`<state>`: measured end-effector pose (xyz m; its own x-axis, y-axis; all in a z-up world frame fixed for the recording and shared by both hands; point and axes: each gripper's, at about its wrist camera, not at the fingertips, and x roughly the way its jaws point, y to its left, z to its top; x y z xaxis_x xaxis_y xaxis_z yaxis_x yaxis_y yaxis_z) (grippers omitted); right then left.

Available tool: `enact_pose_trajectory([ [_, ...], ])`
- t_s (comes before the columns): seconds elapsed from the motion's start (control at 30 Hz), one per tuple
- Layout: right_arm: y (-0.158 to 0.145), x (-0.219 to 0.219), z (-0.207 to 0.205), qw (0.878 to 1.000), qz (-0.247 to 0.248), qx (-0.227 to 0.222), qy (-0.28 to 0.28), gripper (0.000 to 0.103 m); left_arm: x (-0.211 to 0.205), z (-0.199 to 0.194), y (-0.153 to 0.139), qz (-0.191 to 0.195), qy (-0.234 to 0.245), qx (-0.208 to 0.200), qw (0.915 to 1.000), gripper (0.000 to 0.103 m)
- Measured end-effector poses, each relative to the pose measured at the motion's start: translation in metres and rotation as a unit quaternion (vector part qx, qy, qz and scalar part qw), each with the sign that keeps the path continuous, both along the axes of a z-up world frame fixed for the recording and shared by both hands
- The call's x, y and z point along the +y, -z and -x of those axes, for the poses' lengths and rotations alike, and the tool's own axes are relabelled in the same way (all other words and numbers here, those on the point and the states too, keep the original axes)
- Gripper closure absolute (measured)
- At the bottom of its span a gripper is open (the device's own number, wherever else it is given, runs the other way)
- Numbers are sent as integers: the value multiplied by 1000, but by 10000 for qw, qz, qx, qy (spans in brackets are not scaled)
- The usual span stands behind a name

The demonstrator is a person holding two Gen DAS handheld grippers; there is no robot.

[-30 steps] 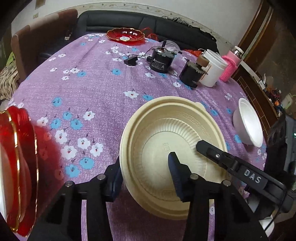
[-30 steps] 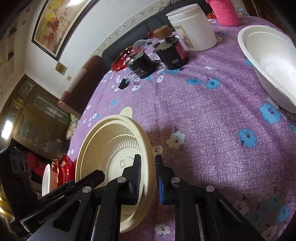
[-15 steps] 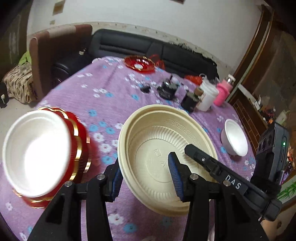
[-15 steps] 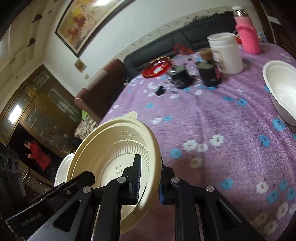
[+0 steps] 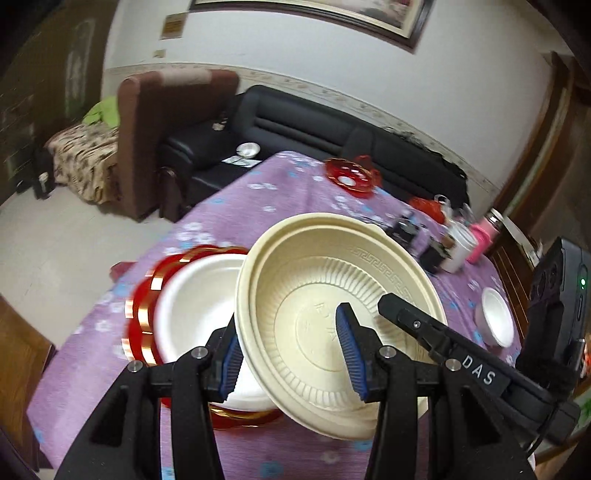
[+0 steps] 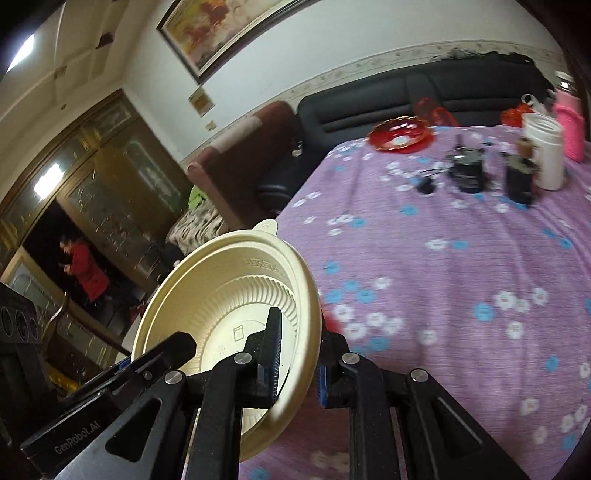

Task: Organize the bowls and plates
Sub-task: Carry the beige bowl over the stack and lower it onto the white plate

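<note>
Both claws grip the cream bowl's rim: left claw [image 5: 291, 354] at the near wall, right claw [image 6: 297, 363] pinching its edge. Bowl [image 5: 332, 325] now sits mid-frame, lifted higher, overlapping the white bowl [image 5: 195, 306] on red plates [image 5: 144, 314]; more bench [image 6: 461, 277] visible beyond than before.

Open purple tablecloth [image 6: 461, 280] ahead; black jars [image 6: 519, 181] and white container [image 6: 546, 155] crowd its far edge.

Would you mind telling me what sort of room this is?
Probably a home living and dining room: a black sofa behind a table with a flowered cloth, and a framed painting on the wall.
</note>
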<state>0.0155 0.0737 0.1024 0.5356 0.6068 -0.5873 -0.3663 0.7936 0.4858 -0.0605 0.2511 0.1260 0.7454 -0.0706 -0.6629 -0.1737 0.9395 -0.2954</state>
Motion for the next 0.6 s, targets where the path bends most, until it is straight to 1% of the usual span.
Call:
enact_pose_trajectory([
  [0.2, 7, 50, -6, 9995, 197, 117, -209, 86, 38, 1, 13, 156, -284, 124, 9994, 57],
  [0.33, 14, 68, -10, 9988, 405, 147, -237, 86, 52, -6, 25, 228, -359, 254, 9988, 58],
  [0.43, 16, 74, -11, 9984, 520, 86, -221, 86, 55, -11, 25, 168, -355, 214, 9990, 57],
  [0.57, 18, 77, -14, 9979, 603, 123, -225, 86, 59, -13, 28, 317, -317, 219, 9988, 55],
  [0.6, 19, 77, -13, 9978, 615, 106, -224, 86, 60, -13, 28, 333, -308, 209, 9988, 53],
])
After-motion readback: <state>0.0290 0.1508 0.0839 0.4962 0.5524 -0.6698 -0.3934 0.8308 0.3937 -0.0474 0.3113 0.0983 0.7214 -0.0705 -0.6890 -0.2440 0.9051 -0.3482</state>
